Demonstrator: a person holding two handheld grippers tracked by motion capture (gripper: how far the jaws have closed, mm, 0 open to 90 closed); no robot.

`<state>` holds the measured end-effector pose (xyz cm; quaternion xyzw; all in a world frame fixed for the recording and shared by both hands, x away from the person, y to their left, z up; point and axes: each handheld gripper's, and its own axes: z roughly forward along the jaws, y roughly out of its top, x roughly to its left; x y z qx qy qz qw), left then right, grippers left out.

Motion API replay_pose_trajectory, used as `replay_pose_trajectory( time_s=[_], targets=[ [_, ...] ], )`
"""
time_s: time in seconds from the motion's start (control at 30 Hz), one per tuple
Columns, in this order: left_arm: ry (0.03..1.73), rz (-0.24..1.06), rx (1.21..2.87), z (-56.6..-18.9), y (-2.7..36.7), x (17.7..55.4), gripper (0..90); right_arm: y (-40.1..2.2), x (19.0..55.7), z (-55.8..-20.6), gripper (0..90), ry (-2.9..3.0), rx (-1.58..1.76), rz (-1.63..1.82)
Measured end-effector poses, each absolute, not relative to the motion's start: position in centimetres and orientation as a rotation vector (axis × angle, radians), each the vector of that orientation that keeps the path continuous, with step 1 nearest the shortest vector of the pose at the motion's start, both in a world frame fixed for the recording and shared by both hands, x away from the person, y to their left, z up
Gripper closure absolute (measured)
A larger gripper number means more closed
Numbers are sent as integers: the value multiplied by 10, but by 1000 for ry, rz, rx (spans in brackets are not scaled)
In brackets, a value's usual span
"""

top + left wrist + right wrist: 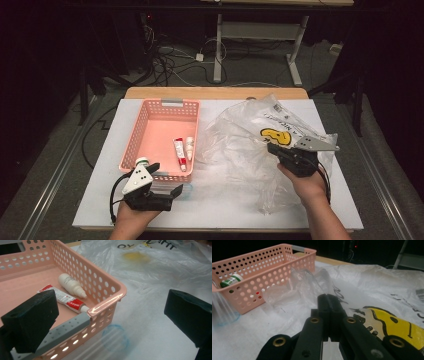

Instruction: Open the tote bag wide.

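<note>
A white tabletop (100,200) with a wooden far edge carries a pink perforated basket (145,120) on its left part (near corner just beside the plastic) and a large crumpled clear plastic bag (240,150) spread over the right part.

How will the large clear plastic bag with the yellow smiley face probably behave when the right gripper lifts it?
The clear plastic bag looks thin and crumpled, so it will likely hang floppy and sag. It seems light, since one shut right gripper pinches a fold of its film. The glossy film may slip from the jaws.
</note>
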<state>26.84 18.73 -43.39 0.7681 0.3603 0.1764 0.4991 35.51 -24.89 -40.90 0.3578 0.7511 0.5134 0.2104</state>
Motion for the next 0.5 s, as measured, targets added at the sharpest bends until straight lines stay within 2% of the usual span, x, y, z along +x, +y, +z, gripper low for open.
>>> replay_pose_trajectory(
  time_s=[0.5],
  targets=[
    [868, 427, 1865, -435, 186, 270, 0, -257, 344, -376, 900, 1959, 927, 1489]
  ],
)
